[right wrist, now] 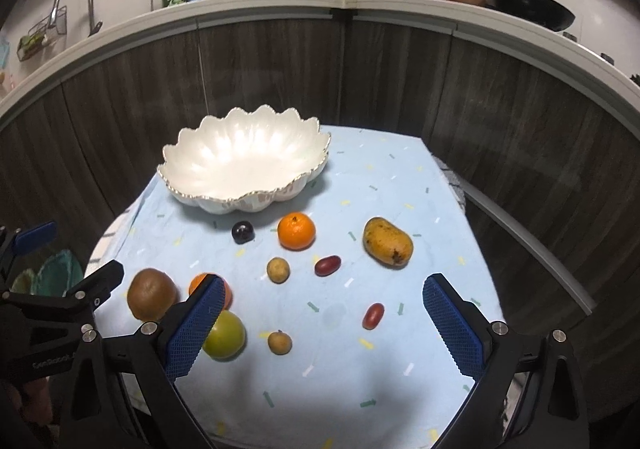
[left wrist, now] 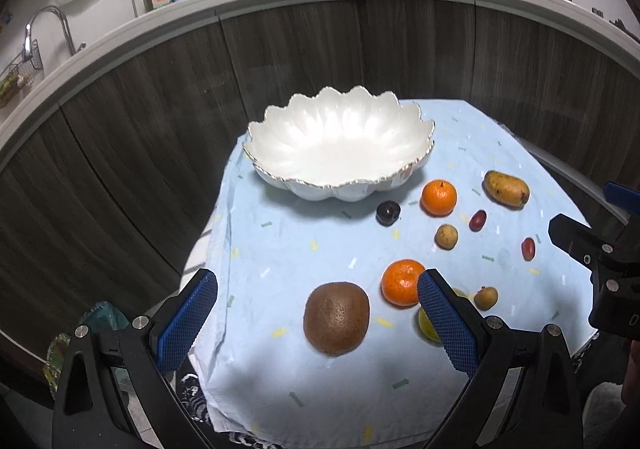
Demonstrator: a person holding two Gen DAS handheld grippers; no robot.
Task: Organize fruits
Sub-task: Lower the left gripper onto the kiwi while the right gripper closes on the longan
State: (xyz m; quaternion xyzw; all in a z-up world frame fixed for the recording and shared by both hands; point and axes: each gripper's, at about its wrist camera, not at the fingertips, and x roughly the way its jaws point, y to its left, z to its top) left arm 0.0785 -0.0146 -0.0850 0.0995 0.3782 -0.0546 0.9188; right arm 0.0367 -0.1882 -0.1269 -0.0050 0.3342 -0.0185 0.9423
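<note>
Empty bowl point(left wrist: 340, 145), fruit scattered nearby

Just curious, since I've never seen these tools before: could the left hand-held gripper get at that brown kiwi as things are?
Probably yes. The left hand-held gripper is open, its fingers spread wider than the kiwi, which lies right between them on the cloth. The nearest orange sits apart, leaving room.

Fruits point(right wrist: 297, 231) lie on the cloth point(right wrist: 400, 177) before the bowl point(right wrist: 244, 163), seemingly none inside.
</note>
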